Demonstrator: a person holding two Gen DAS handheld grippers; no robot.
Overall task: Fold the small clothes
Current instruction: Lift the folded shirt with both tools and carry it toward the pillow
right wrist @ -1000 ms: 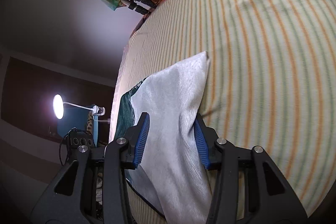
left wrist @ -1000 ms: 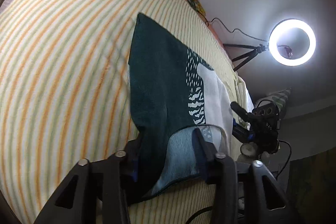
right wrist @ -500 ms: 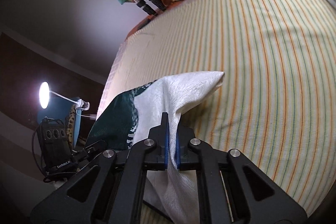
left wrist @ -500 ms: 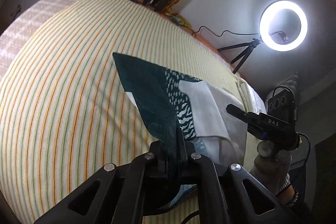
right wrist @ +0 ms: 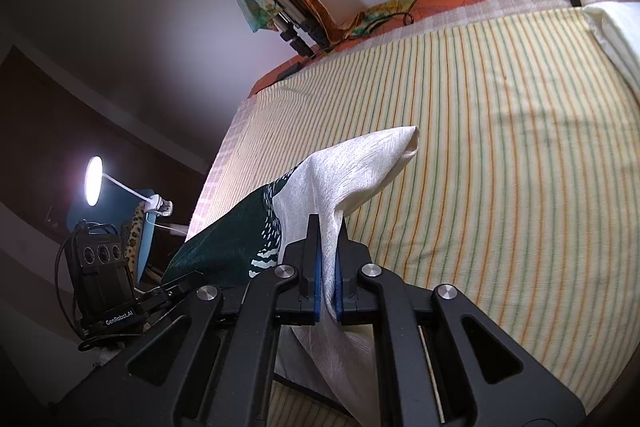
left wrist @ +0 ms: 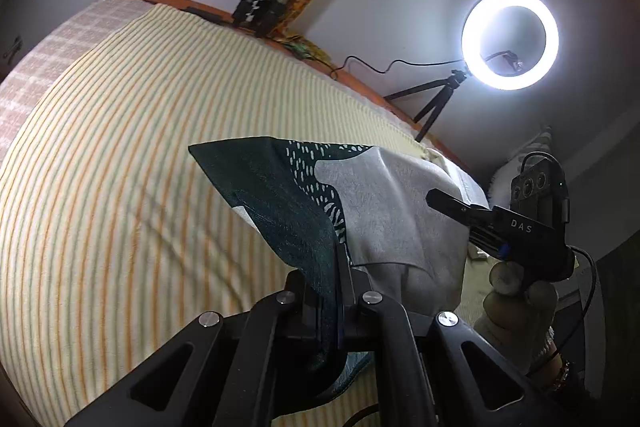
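Both tools, left tool (left wrist: 340, 267) and right tool (right wrist: 328, 259), clamped tight on the cloth (left wrist: 372, 211) (raised off the striped bed (left wrist: 120, 187)).

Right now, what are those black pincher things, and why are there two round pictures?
No robot here: a person holds one black tool in each hand. Each tool has two fingers and a small camera that looks out along them, so each round picture comes from one tool.

In the left tool's picture, the left gripper is shut on the dark green part of a small cloth. Off to the side you can see the person's other hand holding the second tool.

In the right tool's picture, the right gripper has its blue-padded fingers shut on the white part of the same cloth. So both tools hold it up over a bed with a striped sheet. The bright circle is a ring light on a little tripod.
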